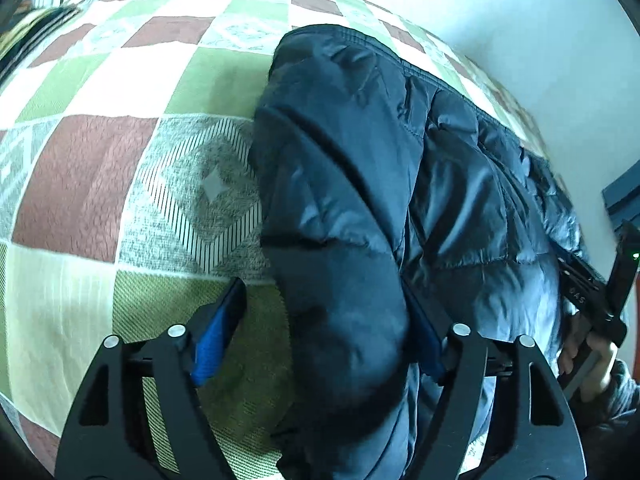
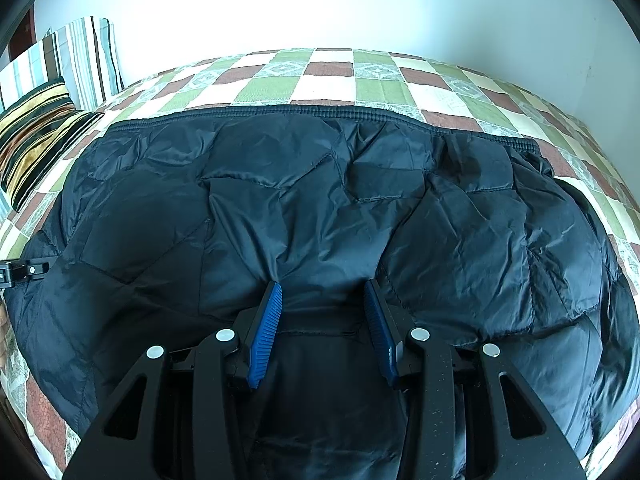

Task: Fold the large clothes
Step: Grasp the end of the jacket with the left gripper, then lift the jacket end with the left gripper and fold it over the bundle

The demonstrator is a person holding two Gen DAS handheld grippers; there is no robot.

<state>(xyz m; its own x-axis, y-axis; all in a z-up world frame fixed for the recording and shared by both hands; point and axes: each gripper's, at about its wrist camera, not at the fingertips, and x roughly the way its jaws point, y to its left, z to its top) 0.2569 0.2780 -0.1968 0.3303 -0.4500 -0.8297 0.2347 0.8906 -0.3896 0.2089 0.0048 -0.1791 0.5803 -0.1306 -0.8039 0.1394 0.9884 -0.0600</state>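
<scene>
Overhead, both hand-held grippers spread wide: left hand-held gripper (image 1: 322,312) astride a dark puffer jacket (image 2: 320,208) fold (ribbed hem (image 2: 320,113) farthest).

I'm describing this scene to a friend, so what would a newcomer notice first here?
A big dark puffer jacket sprawls over a checkered bedspread in green, brown and cream. The right tongs hang open over its near edge, and the left tongs straddle a fold at its side. Striped pillows sit far left.
</scene>
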